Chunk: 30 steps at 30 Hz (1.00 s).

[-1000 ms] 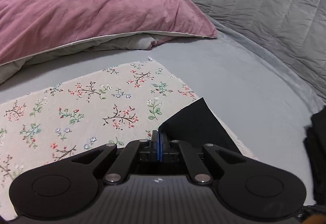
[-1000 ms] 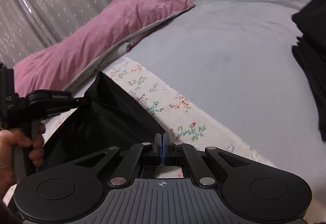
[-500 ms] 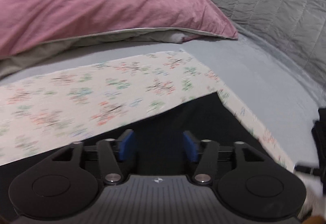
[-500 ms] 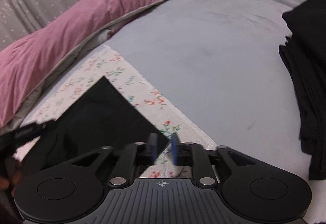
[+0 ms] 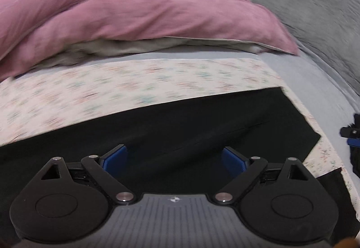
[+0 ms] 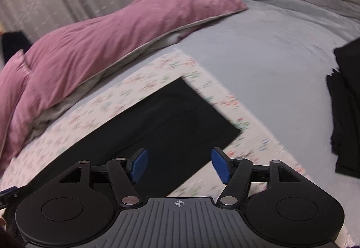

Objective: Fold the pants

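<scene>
Both my grippers spread wide over the black pants on the flowered cloth.

My left gripper [image 5: 174, 159] is wide apart and holds nothing; the pants [image 5: 180, 126] lie flat just beyond and between its blue pads [image 5: 115, 159], their far edge running across the flowered cloth [image 5: 112, 85]. My right gripper [image 6: 180, 165] is just as wide and holds nothing, with the pants [image 6: 162, 126] stretching from under its left finger away to the far right, where a square corner rests on the cloth [image 6: 157, 72]. A pink pillow [image 6: 101, 40] lies beyond, and a stack of dark clothes [image 6: 346, 108] sits well apart on the right.
</scene>
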### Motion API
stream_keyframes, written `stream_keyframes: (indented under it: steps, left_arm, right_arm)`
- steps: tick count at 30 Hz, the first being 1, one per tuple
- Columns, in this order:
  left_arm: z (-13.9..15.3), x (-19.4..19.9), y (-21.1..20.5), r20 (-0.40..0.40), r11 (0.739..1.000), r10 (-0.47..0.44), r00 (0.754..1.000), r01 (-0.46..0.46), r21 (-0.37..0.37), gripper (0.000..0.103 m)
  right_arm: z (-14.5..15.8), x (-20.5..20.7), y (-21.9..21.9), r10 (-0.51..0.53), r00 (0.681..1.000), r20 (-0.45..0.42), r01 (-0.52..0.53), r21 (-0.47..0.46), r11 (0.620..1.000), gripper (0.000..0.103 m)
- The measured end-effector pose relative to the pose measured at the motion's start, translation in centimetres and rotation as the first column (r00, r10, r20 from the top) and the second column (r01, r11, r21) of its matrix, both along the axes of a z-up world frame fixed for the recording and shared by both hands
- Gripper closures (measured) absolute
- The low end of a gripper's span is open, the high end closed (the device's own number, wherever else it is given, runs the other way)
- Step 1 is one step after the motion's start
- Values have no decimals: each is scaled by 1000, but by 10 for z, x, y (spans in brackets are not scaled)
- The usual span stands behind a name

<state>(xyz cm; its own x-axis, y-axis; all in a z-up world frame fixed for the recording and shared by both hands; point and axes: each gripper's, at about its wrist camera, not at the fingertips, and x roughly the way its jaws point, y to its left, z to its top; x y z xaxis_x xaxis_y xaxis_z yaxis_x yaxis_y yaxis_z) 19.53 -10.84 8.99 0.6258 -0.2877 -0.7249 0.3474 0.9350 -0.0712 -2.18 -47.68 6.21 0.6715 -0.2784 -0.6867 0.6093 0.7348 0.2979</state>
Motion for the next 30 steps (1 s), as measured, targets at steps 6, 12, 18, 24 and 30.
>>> stream_keyframes:
  steps: [6,12,18,24,30]
  left_arm:
    - [10,-28,98,-13,987,161,987,-161,-18,0]
    - [0,-42,179,-38,954,301,953,-301,-9,0]
    - [-20,-41,247,-57,916,396,916,-399,-38,0]
    - [-40,-23,312,-95,855,504,858,-511,-87,0]
    - [-48,7,365,-71,860,499,864,-504,-81,1]
  right_arm:
    - [14,10,60,113,994,5,-113,-7,994,26]
    - [14,32,116,233,972,-8,-233,-12,972,20]
    - [7,65,163,325,943,-65,-327,-20,945,18]
    - [-12,113,209,429,896,-117,-436,-40,899,15]
    - [-33,180,243,554,824,-119,-560,-26,828,15]
